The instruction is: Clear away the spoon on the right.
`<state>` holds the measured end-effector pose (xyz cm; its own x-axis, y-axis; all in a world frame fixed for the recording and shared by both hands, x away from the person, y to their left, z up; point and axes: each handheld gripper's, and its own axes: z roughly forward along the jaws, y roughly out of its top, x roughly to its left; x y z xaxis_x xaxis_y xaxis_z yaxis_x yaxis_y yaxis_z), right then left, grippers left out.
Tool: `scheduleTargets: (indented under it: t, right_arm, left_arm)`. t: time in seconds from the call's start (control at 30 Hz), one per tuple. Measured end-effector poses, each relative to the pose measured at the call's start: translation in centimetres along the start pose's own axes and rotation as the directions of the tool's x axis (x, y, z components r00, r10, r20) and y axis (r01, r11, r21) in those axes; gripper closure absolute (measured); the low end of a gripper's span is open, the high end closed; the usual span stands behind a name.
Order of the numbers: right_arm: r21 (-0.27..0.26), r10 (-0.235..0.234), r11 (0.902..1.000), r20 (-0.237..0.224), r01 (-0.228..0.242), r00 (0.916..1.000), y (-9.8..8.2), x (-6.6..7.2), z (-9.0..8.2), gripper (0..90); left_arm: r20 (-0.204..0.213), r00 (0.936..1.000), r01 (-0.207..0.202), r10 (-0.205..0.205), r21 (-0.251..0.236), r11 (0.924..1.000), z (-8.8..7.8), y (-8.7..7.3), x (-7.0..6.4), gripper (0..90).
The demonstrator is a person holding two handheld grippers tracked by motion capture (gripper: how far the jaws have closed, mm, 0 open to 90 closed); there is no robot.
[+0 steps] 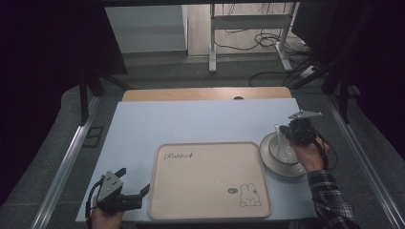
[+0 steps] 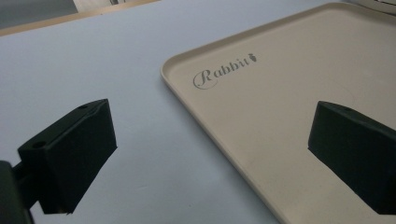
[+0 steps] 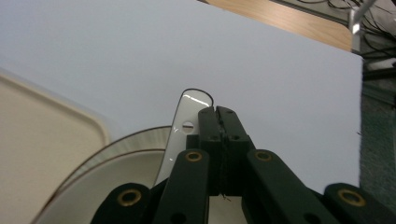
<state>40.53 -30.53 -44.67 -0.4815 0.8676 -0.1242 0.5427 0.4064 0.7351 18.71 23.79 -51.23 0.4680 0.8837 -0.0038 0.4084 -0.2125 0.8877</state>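
While the right gripper (image 1: 290, 132) is hanging over the white, dark-rimmed ceramic bowl (image 1: 282, 151) on its matching saucer (image 1: 270, 161), its jaws are pressing flat together, with nothing visible between them. The white ceramic spoon (image 3: 183, 128) is leaning in the bowl just beside those jaws, its long axis steep and its handle end pointing up and away from the person. The left gripper (image 1: 135, 186) is resting with jaws spread wide at the near left corner of the beige rectangular plastic tray (image 1: 210, 210).
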Motion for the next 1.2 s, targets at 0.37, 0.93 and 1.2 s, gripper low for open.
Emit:
scheduleTargets:
  t: [0.37, 0.93, 1.2]
  right_arm:
    - [-0.02, -0.058, 0.9982, -0.069, 0.056, 0.9959, 0.5, 2.2, -0.3, 89.8]
    - [-0.045, -0.067, 0.997, -0.11, 0.062, 0.9916, 0.0, 1.7, -2.0, 83.0]
    - [-0.027, -0.076, 0.997, -0.146, 0.073, 0.9864, -1.1, 1.5, -2.6, 74.5]
  left_arm:
    - [-0.001, 1.0, -0.001, 0.001, 0.0, 1.0, 0.0, 0.0, 0.0, 0.8]
    - [-0.001, 1.0, -0.005, 0.005, 0.003, 1.0, 0.0, 0.0, -0.1, 0.8]
    - [-0.002, 1.0, -0.007, 0.007, 0.004, 1.0, 0.1, 0.0, -0.1, 0.8]
